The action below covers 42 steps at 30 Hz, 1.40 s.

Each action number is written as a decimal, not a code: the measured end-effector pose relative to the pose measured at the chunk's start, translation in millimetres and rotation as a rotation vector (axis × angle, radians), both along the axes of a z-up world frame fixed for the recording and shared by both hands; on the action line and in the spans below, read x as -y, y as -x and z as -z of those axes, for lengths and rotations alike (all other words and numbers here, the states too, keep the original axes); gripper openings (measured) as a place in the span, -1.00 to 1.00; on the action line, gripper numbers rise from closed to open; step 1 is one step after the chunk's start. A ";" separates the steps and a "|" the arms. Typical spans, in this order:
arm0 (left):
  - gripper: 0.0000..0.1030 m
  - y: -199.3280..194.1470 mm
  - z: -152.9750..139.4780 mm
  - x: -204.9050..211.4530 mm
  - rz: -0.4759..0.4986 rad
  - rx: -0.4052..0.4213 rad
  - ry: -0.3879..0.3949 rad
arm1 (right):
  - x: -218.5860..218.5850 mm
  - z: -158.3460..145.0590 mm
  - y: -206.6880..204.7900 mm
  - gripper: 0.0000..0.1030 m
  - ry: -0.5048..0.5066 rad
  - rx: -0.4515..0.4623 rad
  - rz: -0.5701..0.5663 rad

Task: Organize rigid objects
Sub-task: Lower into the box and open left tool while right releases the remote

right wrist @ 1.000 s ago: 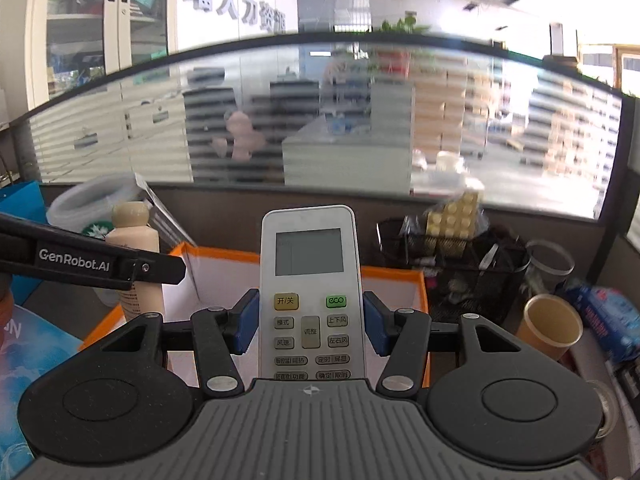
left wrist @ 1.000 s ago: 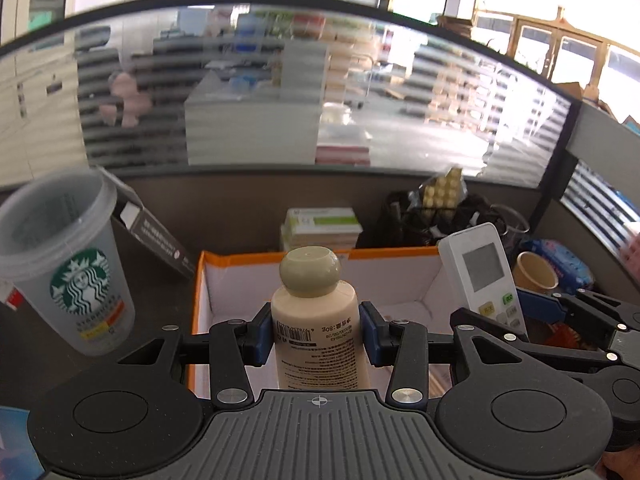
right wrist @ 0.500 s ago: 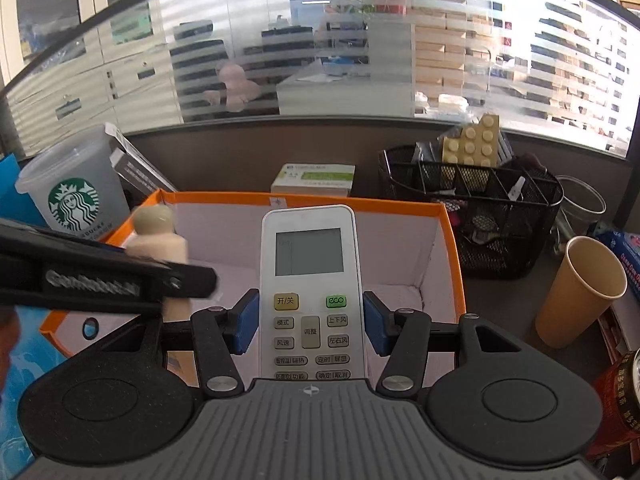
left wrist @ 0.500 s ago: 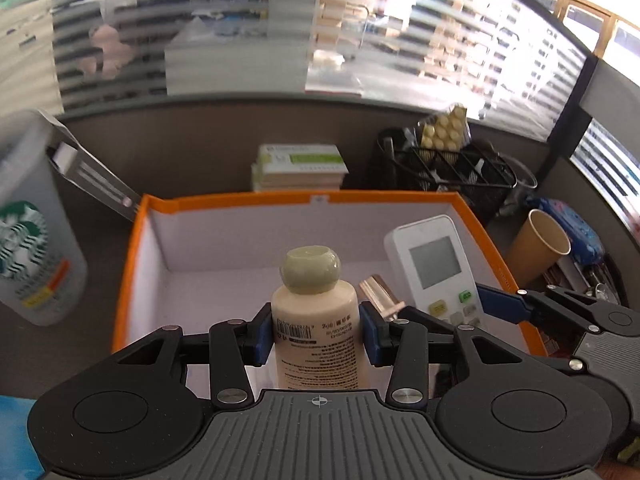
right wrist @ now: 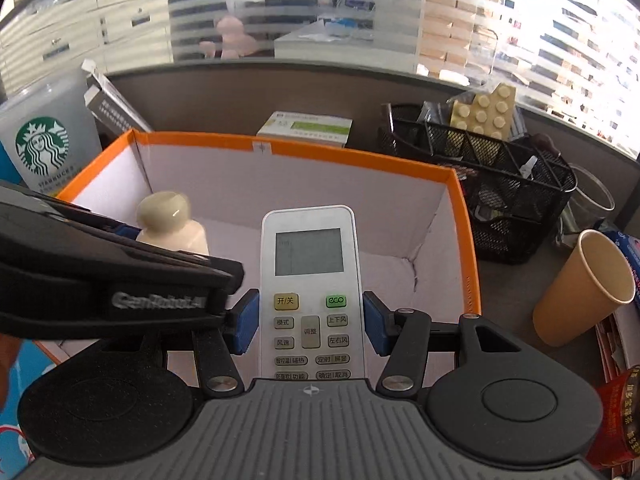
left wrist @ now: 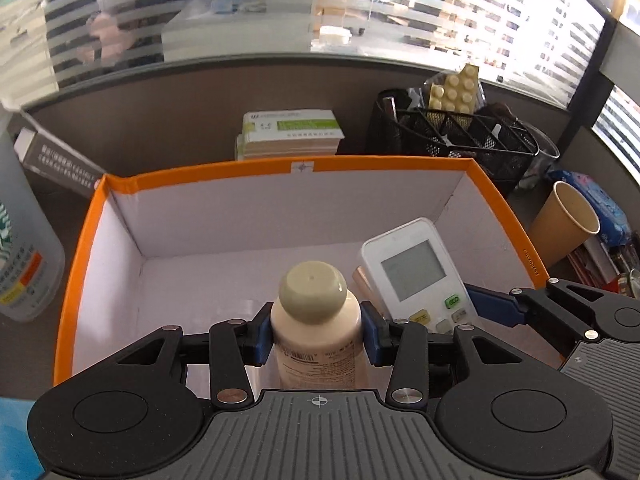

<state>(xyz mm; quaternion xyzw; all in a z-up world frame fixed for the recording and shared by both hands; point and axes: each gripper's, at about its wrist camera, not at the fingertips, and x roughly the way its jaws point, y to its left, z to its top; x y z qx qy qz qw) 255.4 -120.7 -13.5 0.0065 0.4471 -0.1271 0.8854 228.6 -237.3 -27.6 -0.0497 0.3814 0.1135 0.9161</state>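
Observation:
My left gripper (left wrist: 317,338) is shut on a cream bottle (left wrist: 316,328) with a round cap and holds it upright inside the orange-rimmed white box (left wrist: 280,168). My right gripper (right wrist: 311,326) is shut on a white remote control (right wrist: 310,280) and holds it over the same box (right wrist: 360,158), to the right of the bottle (right wrist: 170,224). The remote (left wrist: 416,272) and the right gripper's fingers (left wrist: 492,304) show in the left wrist view. A small copper-coloured object (left wrist: 362,280) lies on the box floor between bottle and remote.
A Starbucks cup (right wrist: 44,140) stands left of the box. A green-and-white carton (left wrist: 290,138) lies behind it. A black mesh organiser (right wrist: 480,176) with blister packs and a paper cup (right wrist: 588,284) stand to the right. A red can (right wrist: 618,416) is at the near right.
Both grippers have tilted down and moved forward over the box, lowering the bottle and the remote into it. Both grips are unchanged.

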 end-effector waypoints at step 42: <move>-0.05 -23.0 37.6 1.2 -0.081 -0.162 -0.121 | -6.8 13.2 -13.4 -0.01 0.142 -0.127 -0.069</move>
